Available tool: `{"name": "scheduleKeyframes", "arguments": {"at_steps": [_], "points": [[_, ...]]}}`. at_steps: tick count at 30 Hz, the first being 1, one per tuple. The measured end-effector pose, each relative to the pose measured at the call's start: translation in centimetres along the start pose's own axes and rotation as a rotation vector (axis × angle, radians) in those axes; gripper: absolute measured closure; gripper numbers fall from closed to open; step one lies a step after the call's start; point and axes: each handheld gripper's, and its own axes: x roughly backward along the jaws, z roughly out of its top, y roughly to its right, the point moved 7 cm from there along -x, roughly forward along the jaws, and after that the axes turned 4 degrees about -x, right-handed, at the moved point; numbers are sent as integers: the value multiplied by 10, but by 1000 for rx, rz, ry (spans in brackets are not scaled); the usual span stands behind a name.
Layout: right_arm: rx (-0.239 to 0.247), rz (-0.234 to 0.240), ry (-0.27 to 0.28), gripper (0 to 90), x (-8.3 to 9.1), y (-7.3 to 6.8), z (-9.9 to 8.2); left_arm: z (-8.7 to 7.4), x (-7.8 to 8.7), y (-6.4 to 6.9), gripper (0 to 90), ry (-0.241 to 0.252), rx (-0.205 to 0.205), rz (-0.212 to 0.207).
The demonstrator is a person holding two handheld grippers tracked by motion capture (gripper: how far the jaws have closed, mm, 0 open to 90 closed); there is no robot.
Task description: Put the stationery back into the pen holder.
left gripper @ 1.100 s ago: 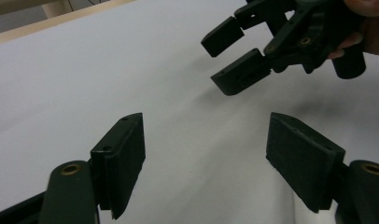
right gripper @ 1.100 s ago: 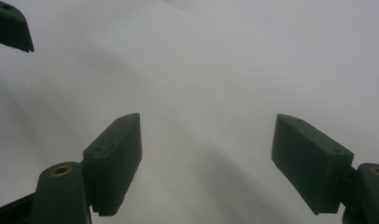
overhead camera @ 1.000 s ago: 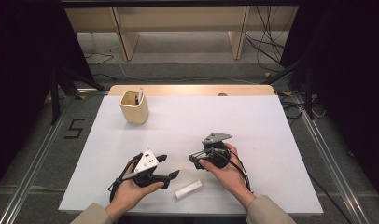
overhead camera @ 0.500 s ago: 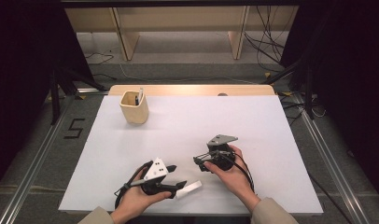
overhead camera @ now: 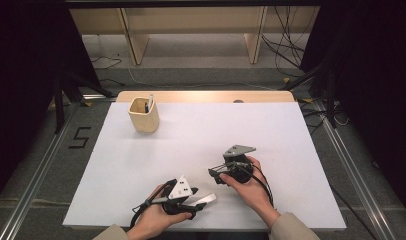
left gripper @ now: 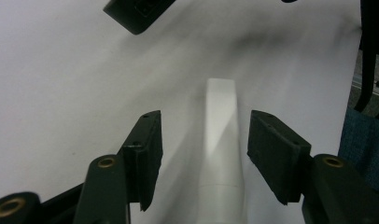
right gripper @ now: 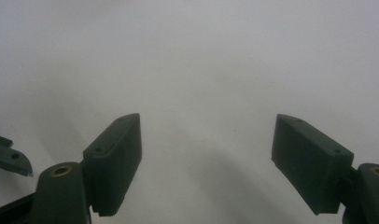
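A white stick-shaped object (overhead camera: 205, 199) lies near the table's front edge. My left gripper (overhead camera: 193, 204) sits low over its near end. In the left gripper view the white object (left gripper: 221, 140) runs between the two black jaws of the left gripper (left gripper: 206, 119). The jaws have just been closing, and a gap remains on each side of the object. My right gripper (overhead camera: 215, 176) rests a little farther in on the table, pointing left. Its jaws stand wide apart in the right gripper view (right gripper: 208, 128), with bare white tabletop between them.
A wooden cup (overhead camera: 143, 116) with a pen in it stands at the back left of the white table (overhead camera: 271, 130). The front edge lies just beyond the left hand. A tip of the right gripper (left gripper: 136, 13) shows ahead in the left gripper view.
My left gripper has moved right and toward the front edge, coming down over the white object, and its jaws have narrowed around it. The right gripper has hardly moved.
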Motion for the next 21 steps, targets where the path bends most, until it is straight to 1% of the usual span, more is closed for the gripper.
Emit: {"name": "scheduleKeyframes", "arguments": {"at_steps": [5,7,10,17,21], "points": [[0,-1,0,254,0,1,-1,-1,-3,5,474,-13,-17,-10],[0,-2,1,254,0,1,-1,-2,-4,6,490,-20,-16,-17],[0,-2,0,254,0,1,-1,-4,-4,6,515,-33,-25,-17],[-3,-3,1,254,0,2,-1,-5,-5,7,546,-41,-17,-25],[-2,-2,0,254,0,2,-1,-6,-5,6,556,-57,-29,-22]]}}
